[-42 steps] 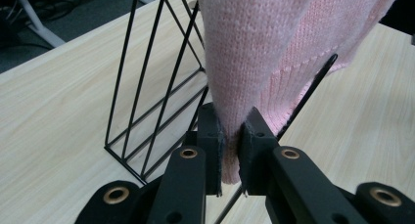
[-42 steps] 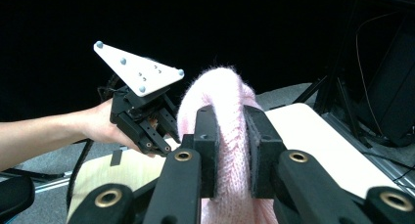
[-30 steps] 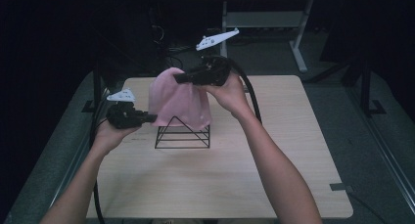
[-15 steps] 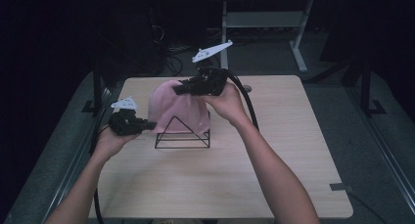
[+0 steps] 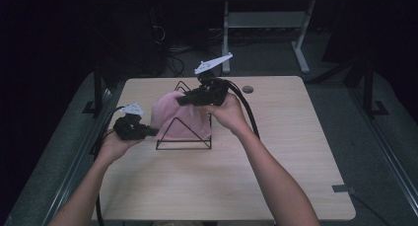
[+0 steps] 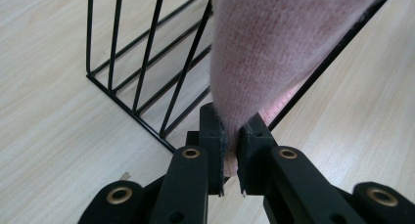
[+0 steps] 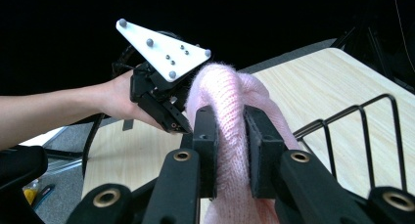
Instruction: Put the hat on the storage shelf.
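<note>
Your high view looks down over the table [image 5: 276, 152], gripper views close along jaws, all sharing the pink knit cloth [image 5: 178, 118] and wire rack [image 5: 183, 142].

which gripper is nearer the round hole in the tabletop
Right. The right gripper grips the pink cloth above the wire rack, nearer the hole; the left gripper grips the cloth's near-left edge, farther off.
</note>
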Demonstrator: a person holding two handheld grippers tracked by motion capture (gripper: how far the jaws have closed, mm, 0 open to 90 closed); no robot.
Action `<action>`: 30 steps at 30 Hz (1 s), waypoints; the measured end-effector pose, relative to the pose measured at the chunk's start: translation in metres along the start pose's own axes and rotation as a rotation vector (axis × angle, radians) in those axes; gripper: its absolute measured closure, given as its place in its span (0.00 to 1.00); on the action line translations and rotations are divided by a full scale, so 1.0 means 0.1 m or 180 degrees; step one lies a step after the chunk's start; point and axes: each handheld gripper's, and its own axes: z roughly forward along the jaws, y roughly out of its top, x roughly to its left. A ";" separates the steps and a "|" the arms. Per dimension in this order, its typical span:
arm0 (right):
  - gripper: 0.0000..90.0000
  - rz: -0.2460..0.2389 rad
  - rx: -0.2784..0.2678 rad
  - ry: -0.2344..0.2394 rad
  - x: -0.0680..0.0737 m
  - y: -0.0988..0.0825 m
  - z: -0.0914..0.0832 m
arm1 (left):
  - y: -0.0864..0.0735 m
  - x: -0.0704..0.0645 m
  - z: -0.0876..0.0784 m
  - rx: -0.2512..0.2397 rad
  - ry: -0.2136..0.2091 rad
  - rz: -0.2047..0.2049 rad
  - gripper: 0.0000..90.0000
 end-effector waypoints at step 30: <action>0.73 0.0102 0.0201 0.0056 -0.01 -0.28 0.13 | -0.23 -0.02 0.24 0.0328 0.0018 -0.0039 0.92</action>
